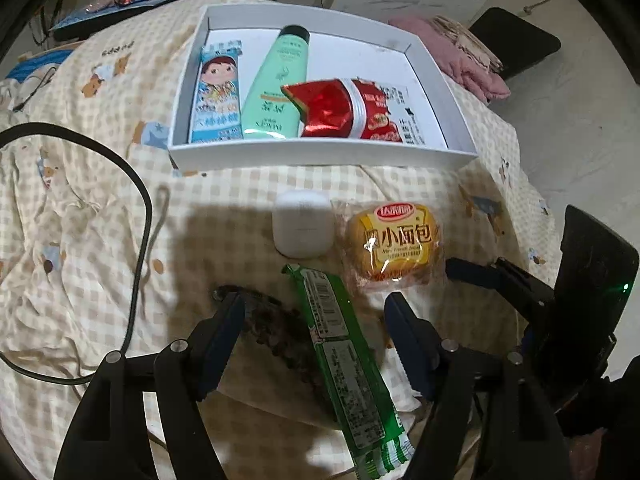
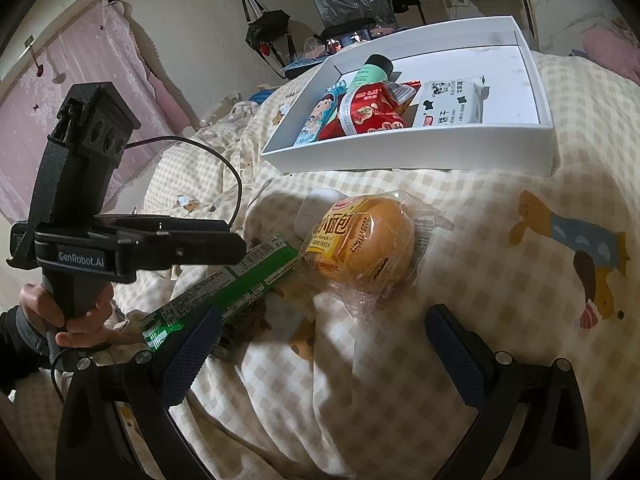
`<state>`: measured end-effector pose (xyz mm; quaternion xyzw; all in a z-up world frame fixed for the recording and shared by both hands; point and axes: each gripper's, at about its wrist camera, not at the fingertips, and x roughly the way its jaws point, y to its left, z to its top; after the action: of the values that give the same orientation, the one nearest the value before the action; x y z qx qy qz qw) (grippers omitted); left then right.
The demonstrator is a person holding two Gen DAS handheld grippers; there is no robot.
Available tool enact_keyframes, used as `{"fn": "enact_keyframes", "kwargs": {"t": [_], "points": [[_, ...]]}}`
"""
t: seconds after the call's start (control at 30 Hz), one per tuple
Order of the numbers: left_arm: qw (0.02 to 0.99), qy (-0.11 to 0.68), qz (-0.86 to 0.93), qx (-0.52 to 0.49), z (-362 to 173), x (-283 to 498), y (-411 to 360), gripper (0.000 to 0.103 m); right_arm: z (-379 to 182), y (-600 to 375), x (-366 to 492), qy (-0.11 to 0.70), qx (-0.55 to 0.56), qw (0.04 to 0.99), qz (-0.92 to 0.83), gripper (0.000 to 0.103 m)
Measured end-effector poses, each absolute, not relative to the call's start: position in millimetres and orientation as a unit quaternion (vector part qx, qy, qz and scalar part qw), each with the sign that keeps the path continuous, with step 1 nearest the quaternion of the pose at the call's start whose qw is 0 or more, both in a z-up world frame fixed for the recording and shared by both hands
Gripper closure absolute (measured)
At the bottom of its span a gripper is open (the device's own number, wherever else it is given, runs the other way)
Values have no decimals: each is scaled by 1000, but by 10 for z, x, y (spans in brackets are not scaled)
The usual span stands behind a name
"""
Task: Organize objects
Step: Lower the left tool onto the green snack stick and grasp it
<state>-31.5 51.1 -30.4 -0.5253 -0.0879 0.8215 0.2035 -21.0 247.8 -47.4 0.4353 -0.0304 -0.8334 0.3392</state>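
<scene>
nearest the left gripper (image 1: 316,336), its two fingers stand spread wide with nothing pinched, and the long green snack bar (image 1: 344,360) lies on the cloth between them, running lengthwise toward the camera without touching either pad that i can tell. a dark brownish patch (image 1: 276,328) sits on the cloth just left of the bar. the right gripper (image 2: 324,354) is likewise spread wide and holds nothing; it hangs over bare checked bedspread (image 2: 500,264), with the wrapped small bread bun (image 2: 362,240) just ahead of its fingers. from the right wrist the left gripper's body shows at the left edge, gripped by the person's left hand (image 2: 68,308), its fingers reaching over the green bar's near end.

a little further on, the bun in its clear yellow-printed wrapper lies just right of the bar's far end, and a small white rounded case (image 1: 303,226) sits touching or nearly touching the bun's left side. a black cable (image 1: 136,216) loops over the cloth well to the left.

farthest, a shallow white box (image 1: 320,156) rests on the bedspread. inside, left to right: a blue cartoon-boy packet (image 1: 218,92), a mint green bottle with a dark cap (image 1: 280,84), a shiny red snack packet (image 1: 340,108) partly overlapping the bottle, and a white packet with black print (image 2: 452,104).
</scene>
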Motion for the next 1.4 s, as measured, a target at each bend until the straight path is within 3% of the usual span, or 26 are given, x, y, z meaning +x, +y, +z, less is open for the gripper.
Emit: {"fn": "enact_keyframes", "kwargs": {"t": [0.3,0.67,0.7,0.77,1.0,1.1,1.4], "points": [[255,-84,790,-551,-355,-305,620,27,-483,2474,-195,-31,436,339,-833,0],[226,-22,806,-547,-404,-304,775,29,-488,2534,-211,-45,435,329,-837,0],[224,-16,807,-546,-406,-293,792,32,-483,2542,-211,-48,434,329,-837,0],[213,5,817,-537,-393,-267,830,55,-483,2533,-217,-49,434,329,-837,0],[225,-26,813,-536,-385,-302,724,71,-476,2558,-202,-48,434,330,-837,0],[232,-66,810,-534,-343,-340,572,85,-475,2559,-205,-49,434,330,-837,0],[235,-103,827,-501,-143,-373,279,95,-481,2560,-206,-51,434,331,-836,0]]}}
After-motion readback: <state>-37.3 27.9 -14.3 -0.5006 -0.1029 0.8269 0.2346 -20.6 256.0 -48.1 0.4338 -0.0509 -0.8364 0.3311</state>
